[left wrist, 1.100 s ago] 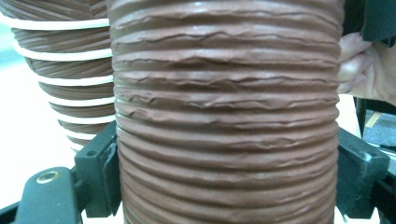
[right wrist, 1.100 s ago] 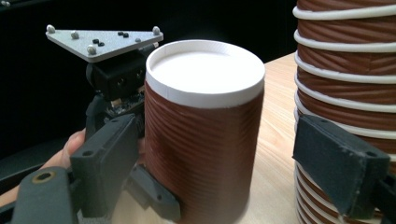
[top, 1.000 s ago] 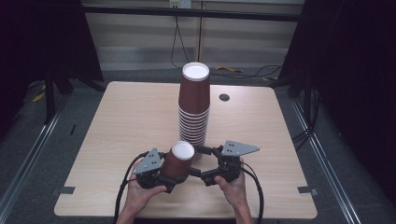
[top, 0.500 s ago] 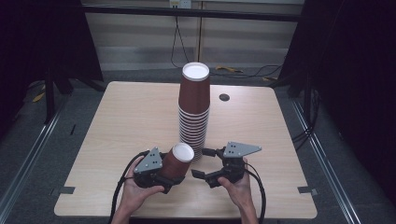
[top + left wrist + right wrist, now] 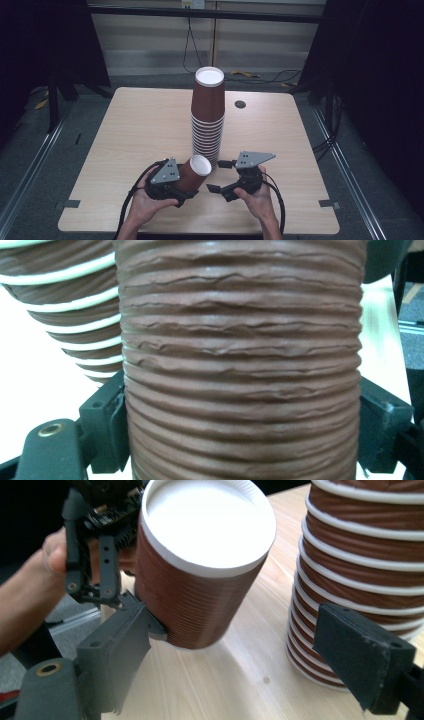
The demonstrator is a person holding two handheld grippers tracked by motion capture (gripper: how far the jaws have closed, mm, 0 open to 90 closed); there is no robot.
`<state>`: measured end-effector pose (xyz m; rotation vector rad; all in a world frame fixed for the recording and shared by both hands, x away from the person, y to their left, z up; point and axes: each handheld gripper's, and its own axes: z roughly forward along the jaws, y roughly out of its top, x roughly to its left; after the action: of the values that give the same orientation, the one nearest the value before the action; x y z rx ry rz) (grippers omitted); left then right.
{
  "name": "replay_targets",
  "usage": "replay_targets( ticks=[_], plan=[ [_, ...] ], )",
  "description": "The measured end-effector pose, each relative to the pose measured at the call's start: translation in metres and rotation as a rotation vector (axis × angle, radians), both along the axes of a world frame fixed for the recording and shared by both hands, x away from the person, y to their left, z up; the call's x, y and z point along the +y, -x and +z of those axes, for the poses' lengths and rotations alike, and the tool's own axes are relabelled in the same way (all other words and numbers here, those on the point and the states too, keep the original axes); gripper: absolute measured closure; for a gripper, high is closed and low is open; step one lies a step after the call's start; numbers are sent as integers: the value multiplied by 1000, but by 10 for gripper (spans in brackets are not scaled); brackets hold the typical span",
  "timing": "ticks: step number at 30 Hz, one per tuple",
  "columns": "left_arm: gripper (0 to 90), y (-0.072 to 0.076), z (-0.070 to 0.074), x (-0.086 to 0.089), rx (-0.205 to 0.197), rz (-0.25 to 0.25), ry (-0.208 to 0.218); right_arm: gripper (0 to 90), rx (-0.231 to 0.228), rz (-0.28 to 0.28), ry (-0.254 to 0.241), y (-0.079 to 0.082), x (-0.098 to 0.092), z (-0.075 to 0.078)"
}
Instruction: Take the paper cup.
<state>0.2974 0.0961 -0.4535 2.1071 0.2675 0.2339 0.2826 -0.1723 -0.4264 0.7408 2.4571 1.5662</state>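
Since a second ago the right gripper [image 5: 220,176] has let go of the ribbed brown paper cup [image 5: 192,172] and drawn back, jaws spread and empty. The left gripper [image 5: 184,186] clamps the cup, tilted, just beside the cup stack [image 5: 207,117]. The table's [image 5: 125,130] near edge lies close behind both hands.

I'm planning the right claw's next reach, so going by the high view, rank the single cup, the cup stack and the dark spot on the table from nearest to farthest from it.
1. Single cup: beside the right claw, held in the left claw.
2. Cup stack: just behind, mid-table. Its base is nearly as close.
3. Dark spot: far side, right of the stack.
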Motion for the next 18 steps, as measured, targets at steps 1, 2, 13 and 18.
replay_targets(
  ticks=[1, 2, 13, 18],
  plan=[
    [159, 0, 0, 0, -2, -7, -14, 136, -1, 3, 19, 0, 0, 0],
    [159, 0, -1, -1, 1, -11, -19, 137, -2, 7, 30, 0, 0, 1],
    [158, -3, 4, -10, -1, -32, -96, 184, 8, 10, 147, 0, 0, 4],
    [158, -3, 3, -10, 8, -44, -131, 181, 10, 16, 175, -1, 0, 6]
  ],
)
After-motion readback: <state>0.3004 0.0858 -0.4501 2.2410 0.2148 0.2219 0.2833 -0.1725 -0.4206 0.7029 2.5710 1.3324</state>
